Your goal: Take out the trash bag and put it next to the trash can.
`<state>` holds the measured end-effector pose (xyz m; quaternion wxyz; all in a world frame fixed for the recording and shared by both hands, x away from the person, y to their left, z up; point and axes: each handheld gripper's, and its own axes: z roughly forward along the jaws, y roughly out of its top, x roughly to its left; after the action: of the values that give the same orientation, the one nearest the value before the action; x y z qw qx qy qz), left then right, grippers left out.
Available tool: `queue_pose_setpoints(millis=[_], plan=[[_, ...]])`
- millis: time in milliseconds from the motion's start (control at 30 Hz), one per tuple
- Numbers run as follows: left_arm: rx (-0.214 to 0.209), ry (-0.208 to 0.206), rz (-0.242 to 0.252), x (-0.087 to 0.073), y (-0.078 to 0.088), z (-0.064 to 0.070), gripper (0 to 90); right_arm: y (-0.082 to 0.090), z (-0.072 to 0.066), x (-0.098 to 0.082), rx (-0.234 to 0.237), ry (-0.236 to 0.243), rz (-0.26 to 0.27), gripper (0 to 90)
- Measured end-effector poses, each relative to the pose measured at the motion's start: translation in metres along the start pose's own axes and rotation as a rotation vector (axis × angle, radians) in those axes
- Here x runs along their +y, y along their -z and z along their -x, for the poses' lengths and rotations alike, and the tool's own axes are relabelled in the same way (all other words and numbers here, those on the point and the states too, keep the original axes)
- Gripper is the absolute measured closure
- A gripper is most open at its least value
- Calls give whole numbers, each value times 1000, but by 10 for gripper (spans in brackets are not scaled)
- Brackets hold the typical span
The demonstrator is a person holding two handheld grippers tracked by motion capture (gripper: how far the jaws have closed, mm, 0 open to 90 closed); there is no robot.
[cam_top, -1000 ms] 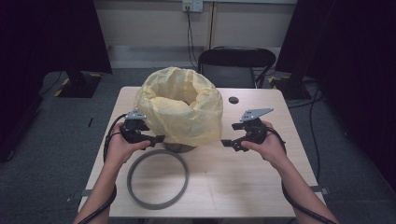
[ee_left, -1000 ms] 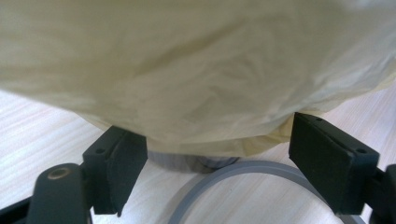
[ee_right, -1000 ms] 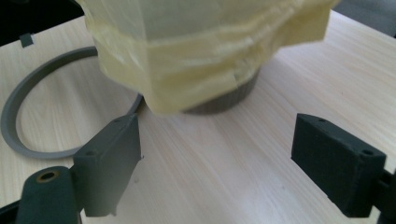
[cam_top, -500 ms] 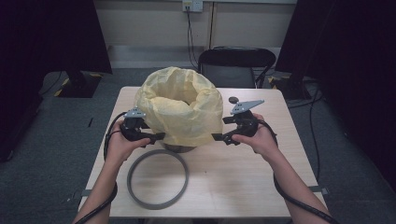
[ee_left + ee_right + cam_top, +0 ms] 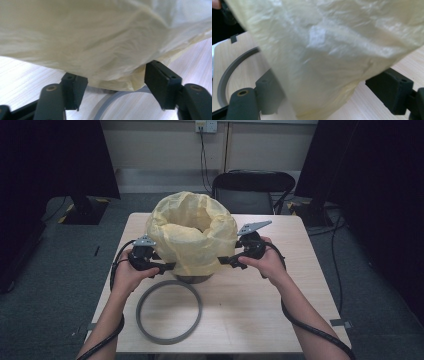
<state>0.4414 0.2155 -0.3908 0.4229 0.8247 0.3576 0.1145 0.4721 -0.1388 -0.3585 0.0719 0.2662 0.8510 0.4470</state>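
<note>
A crumpled yellow plastic bag (image 5: 192,232) lines a small bin whose dark base (image 5: 195,279) peeks out below it at the table's middle. A grey ring (image 5: 170,310) lies flat in front of it. My left gripper (image 5: 172,266) points at the bag's lower left hem. Its jaws have just been closing and the hem (image 5: 112,85) hangs between them, not pressed by the pads. My right gripper (image 5: 222,261) reaches the bag's right side, jaws wide apart with the bag's lower edge (image 5: 332,75) between them. The ring (image 5: 229,72) curves behind the bag in the right gripper view.
The light wooden table (image 5: 260,305) has free room at the front right. A black chair (image 5: 252,187) stands behind the far edge. Dark curtains hang at both sides and cables trail from each gripper.
My right gripper has moved left toward the bag and now straddles its lower right edge. The left hand has stayed at the bag's left hem.
</note>
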Motion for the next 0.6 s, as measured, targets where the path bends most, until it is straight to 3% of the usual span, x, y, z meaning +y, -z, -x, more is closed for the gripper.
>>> queue_pose_setpoints(millis=[367,433,533,567,600], plan=[[0,-13,-33,6,8,1,603,-6,-3,7,7,21,1,395],[-1,-44,-47,8,9,1,648,-6,-3,8,17,15,-1,480],[-13,-38,-42,10,12,2,734,-4,-4,10,27,1,11,575],[-16,-43,-41,11,13,3,799,-3,-4,11,44,-7,4,622],[-18,-46,-44,12,14,3,799,-3,-4,11,44,-7,4,622]])
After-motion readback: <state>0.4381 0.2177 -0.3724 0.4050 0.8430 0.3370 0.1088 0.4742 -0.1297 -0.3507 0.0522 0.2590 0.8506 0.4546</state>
